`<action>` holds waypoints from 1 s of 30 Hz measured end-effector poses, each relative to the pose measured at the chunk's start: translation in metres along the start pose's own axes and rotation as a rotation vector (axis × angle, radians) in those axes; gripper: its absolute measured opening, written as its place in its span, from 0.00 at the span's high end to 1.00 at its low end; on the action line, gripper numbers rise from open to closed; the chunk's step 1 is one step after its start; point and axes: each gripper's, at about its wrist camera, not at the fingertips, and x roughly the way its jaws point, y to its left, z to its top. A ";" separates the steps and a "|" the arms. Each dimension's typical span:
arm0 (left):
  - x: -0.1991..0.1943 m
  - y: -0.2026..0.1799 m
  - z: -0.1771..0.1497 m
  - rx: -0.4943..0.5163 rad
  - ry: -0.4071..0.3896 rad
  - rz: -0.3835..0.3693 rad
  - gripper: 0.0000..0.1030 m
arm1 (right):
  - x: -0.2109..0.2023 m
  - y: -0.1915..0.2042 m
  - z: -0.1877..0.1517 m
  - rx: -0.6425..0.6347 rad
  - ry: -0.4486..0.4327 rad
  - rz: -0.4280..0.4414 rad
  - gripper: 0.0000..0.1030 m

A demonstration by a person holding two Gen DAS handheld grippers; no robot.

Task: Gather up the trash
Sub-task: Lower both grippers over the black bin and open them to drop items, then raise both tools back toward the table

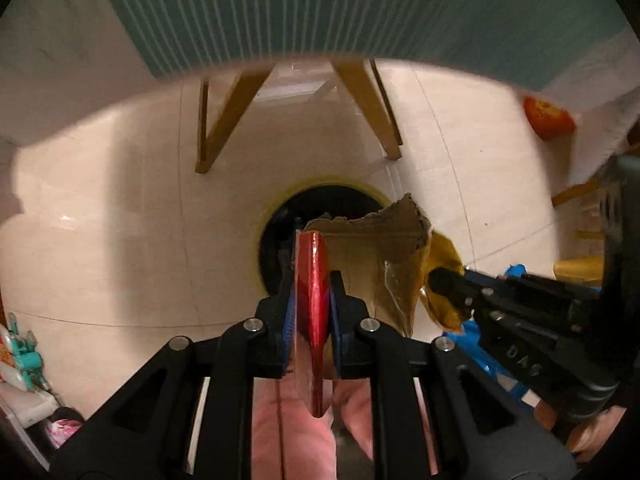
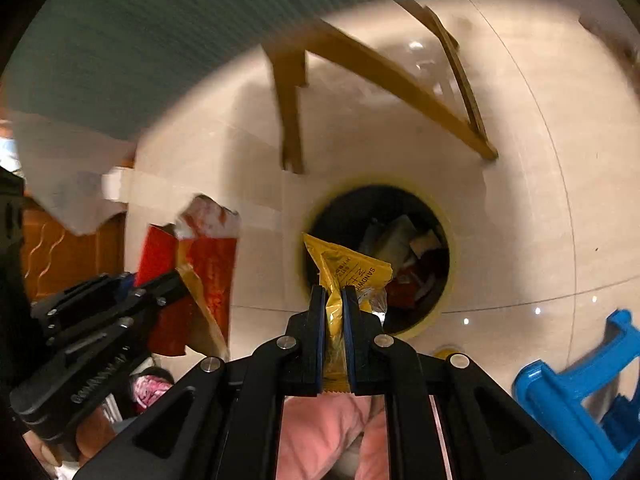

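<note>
My left gripper (image 1: 314,280) is shut on a red wrapper (image 1: 314,304) with a torn brown inner side (image 1: 372,248), held above a round bin (image 1: 280,240) with a yellow rim on the floor. My right gripper (image 2: 334,292) is shut on a yellow sandwich wrapper (image 2: 348,270), held over the same bin (image 2: 440,312), which holds several pieces of trash (image 2: 408,256). The right gripper (image 1: 436,280) shows at the right of the left wrist view with its gold-yellow wrapper (image 1: 442,254). The left gripper (image 2: 176,280) shows at the left of the right wrist view with the red wrapper (image 2: 208,264).
Wooden table legs (image 1: 224,120) stand on the pale tiled floor (image 1: 120,220) behind the bin, under a green ribbed cloth (image 1: 360,8). A blue plastic stool (image 2: 568,384) is at the lower right. Small items (image 1: 24,360) lie at the far left.
</note>
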 end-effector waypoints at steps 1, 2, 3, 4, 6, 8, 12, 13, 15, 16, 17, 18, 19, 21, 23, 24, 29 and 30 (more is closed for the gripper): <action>0.012 0.002 -0.002 -0.005 -0.005 0.001 0.87 | 0.017 -0.008 -0.004 0.012 0.009 -0.002 0.92; 0.022 0.004 -0.004 -0.008 -0.009 -0.005 0.86 | 0.029 -0.014 -0.007 0.018 0.010 0.000 0.92; 0.032 0.007 -0.005 -0.013 -0.006 -0.013 0.79 | 0.038 -0.016 -0.007 0.020 0.011 -0.002 0.92; 0.040 0.009 -0.006 -0.020 0.000 -0.030 0.69 | 0.048 -0.020 -0.009 0.021 0.016 -0.004 0.92; 0.055 0.017 0.001 -0.039 0.016 -0.057 0.59 | 0.068 -0.028 -0.013 0.038 0.025 -0.002 0.89; 0.063 0.023 0.001 -0.056 0.007 -0.033 0.56 | 0.080 -0.029 -0.015 0.053 0.021 -0.007 0.67; 0.072 0.029 0.006 -0.062 -0.006 -0.014 0.49 | 0.091 -0.025 -0.008 0.064 0.009 0.002 0.46; 0.072 0.029 0.005 -0.058 -0.011 -0.009 0.45 | 0.090 -0.022 -0.004 0.062 0.006 -0.004 0.46; 0.075 0.030 0.004 -0.053 -0.012 -0.002 0.45 | 0.089 -0.019 -0.002 0.061 0.004 -0.013 0.46; 0.076 0.031 0.002 -0.051 -0.010 0.002 0.45 | 0.089 -0.019 0.001 0.063 0.004 -0.016 0.46; 0.075 0.032 0.002 -0.051 -0.008 0.009 0.45 | 0.087 -0.017 0.001 0.066 0.000 -0.021 0.46; 0.075 0.033 0.003 -0.053 -0.006 0.009 0.45 | 0.084 -0.017 0.003 0.068 -0.003 -0.024 0.46; 0.075 0.036 0.005 -0.055 -0.002 0.007 0.45 | 0.086 -0.019 0.008 0.073 -0.005 -0.027 0.46; 0.071 0.038 0.006 -0.056 -0.001 0.018 0.45 | 0.081 -0.019 0.011 0.074 -0.015 -0.036 0.46; 0.064 0.038 0.007 -0.058 0.000 0.021 0.45 | 0.071 -0.016 0.012 0.073 -0.017 -0.051 0.46; 0.059 0.037 0.007 -0.062 0.000 0.022 0.45 | 0.066 -0.015 0.013 0.076 -0.017 -0.053 0.46; 0.004 0.034 0.012 -0.085 -0.007 0.019 0.45 | 0.022 -0.002 0.011 0.090 -0.019 -0.056 0.46; -0.009 0.033 0.013 -0.087 -0.009 0.021 0.45 | 0.010 0.002 0.011 0.091 -0.020 -0.056 0.46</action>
